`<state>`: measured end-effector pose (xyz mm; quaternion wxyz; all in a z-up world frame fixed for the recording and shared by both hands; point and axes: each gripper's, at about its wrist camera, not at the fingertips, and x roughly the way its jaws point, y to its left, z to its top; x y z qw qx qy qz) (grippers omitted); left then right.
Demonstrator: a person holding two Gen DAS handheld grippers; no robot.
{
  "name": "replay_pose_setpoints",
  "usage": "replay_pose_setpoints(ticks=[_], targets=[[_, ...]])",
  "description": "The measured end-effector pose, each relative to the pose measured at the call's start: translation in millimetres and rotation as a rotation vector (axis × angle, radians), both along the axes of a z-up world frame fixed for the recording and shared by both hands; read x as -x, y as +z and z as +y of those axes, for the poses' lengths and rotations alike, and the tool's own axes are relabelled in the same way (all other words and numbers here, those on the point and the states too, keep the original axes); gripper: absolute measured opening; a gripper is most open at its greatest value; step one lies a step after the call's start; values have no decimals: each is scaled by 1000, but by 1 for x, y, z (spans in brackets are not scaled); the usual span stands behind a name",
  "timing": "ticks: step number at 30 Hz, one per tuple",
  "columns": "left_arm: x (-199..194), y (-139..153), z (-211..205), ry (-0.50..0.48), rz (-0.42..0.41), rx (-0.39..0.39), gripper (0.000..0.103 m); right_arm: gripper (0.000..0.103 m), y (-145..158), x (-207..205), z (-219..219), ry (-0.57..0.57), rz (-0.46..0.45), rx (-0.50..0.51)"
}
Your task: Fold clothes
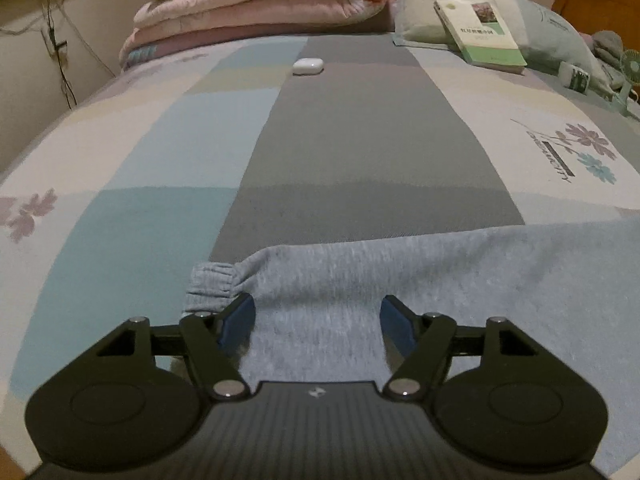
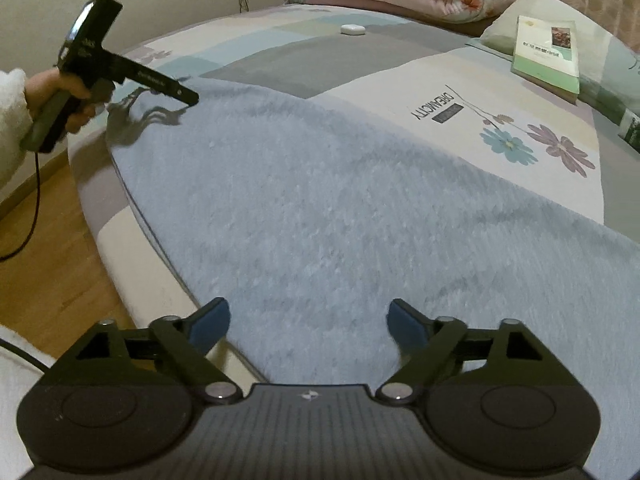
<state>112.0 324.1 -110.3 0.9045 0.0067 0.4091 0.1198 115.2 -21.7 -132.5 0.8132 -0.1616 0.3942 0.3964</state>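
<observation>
- Garment (image 2: 328,208): a light blue-grey fleecy piece of clothing lies spread flat along the near edge of the bed (image 1: 360,140), filling the 6 o'clock half of both wrist views; its ribbed cuff (image 1: 212,286) sits at about 8 o'clock in the left wrist view.
- Left gripper (image 1: 316,320): tongs spread wide, blue pads either side of the fabric beside the cuff, pressing on nothing; in the right wrist view it shows at 10 o'clock, held in a hand (image 2: 66,92) with a white fluffy sleeve.
- Right gripper (image 2: 310,322): tongs wide apart over the garment's near edge, nothing pinched between them.
- Bedsheet: patchwork of grey, blue and cream with printed flowers (image 1: 580,148) at 3 o'clock of the left view.
- Small white case (image 1: 308,67) rests on the grey stripe at 12 o'clock, well apart from the garment.
- Folded pink quilt (image 1: 260,4) lies beyond it, at 12 o'clock.
- Green-and-white book (image 1: 484,32) leans on a pillow (image 1: 416,12) at 1 o'clock.
- Wooden floor (image 2: 48,272) shows at 8 o'clock in the right view.
</observation>
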Motion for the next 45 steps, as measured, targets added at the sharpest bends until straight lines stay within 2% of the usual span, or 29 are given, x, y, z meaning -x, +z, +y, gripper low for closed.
replay_pose_setpoints(ticks=[3,5,9,10,13,15,18,20,22,24,27,31,34,38,41,45], targets=[[17,8,-18,-73,-3,5,75,103,-3,1,2,2,-1,1],[29,5,-27,-118,16,64,77,103,-4,3,6,8,-16,21],[54,-9,-22,-74,55,158,81,103,-5,8,10,25,-44,65],[59,-7,-19,-65,56,166,81,103,-6,8,10,27,-45,67],[69,3,-20,-59,69,111,80,103,-6,7,9,24,-42,63],[66,12,-26,-79,23,106,80,103,-6,7,11,23,-45,68],[53,14,-36,-134,-27,176,80,103,-6,7,12,23,-46,77],[40,11,-46,-166,-47,193,80,103,-6,7,12,24,-46,73],[30,7,-51,-176,-47,201,81,103,-6,8,11,25,-50,72],[25,0,-49,-155,-8,211,81,103,-6,7,11,24,-51,72],[27,-6,-39,-97,28,166,81,103,-7,8,10,23,-54,64],[36,3,-22,25,43,155,80,103,-9,8,10,20,-61,55],[48,10,-22,-9,22,177,83,103,-9,8,10,19,-62,56],[52,-8,-28,23,110,152,84,103,-9,9,11,16,-64,57],[50,6,-44,-14,81,123,84,103,-4,9,9,20,-58,65],[37,26,-80,-120,-5,10,85,103,16,-4,-4,-25,-98,34]])
